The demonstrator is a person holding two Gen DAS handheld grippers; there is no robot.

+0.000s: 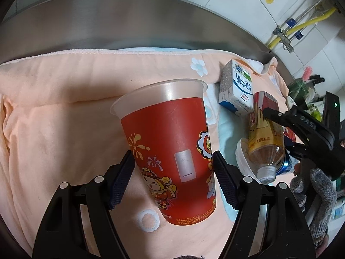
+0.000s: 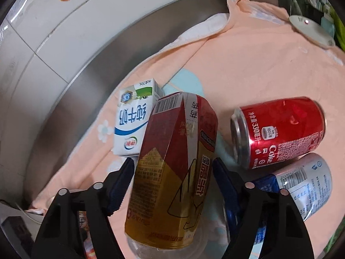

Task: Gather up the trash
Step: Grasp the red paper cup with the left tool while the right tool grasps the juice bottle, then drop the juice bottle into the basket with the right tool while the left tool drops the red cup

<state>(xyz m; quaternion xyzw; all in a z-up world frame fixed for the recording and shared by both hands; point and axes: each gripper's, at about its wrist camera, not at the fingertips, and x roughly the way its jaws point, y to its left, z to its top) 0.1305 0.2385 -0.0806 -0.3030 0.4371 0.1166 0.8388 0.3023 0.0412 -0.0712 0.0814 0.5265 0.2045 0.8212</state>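
The red printed plastic cup with a frosted rim point(image 1: 172, 151) is clamped sideways in the left gripper point(image 1: 172, 172) over the peach towel point(image 1: 54, 118). The yellow-and-red labelled clear bottle point(image 2: 172, 168) is pinched by the right gripper point(image 2: 172, 185), just beside the white milk carton point(image 2: 133, 118).

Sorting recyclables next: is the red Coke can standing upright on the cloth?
No, the red Coke can lies on its side on the peach cloth, beside a silver-blue can.

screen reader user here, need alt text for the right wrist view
The right gripper is closed on a tea bottle with a red and gold label, above a peach towel. A white milk carton sits behind it, and a red Coke can and a silver-blue can lie to the right.
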